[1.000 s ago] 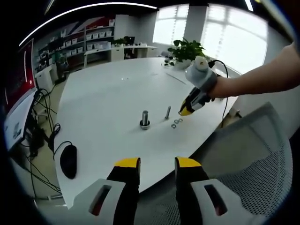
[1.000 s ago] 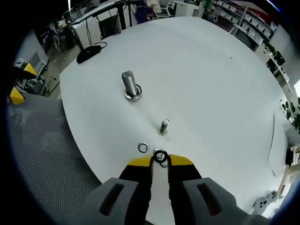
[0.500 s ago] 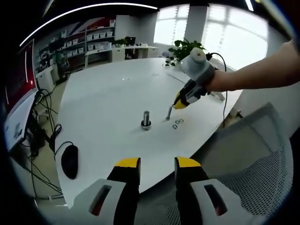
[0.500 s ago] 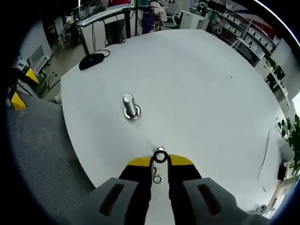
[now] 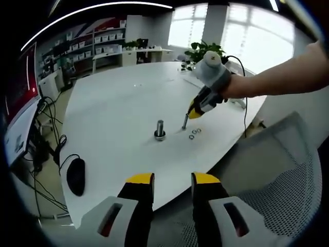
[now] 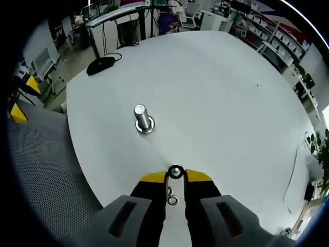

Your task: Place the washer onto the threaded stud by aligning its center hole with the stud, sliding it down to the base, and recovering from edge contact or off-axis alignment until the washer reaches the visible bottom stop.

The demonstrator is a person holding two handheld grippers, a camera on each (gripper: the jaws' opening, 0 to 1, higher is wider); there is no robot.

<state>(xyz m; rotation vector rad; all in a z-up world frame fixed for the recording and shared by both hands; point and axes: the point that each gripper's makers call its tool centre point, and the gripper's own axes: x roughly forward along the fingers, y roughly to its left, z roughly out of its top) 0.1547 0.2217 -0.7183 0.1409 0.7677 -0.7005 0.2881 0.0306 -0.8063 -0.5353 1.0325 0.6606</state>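
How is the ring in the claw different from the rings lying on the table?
The washer in the right claw is pinched between the yellow tips and lifted over the table; the two spare washers lie flat and loose on the table. The held one sits close above the thin stud; the spare ones lie beside it. All are small metal rings.

I count two upright studs on the table (image 5: 113, 103): thick stud (image 5: 160, 128) and, to its right, thin stud (image 5: 184, 122). Loose washers (image 5: 193, 137) near the thin stud: two. One more washer (image 6: 176, 172) pinched in the right gripper (image 6: 176, 178). Mouse (image 5: 75, 176): one. Plant (image 5: 204, 53): one
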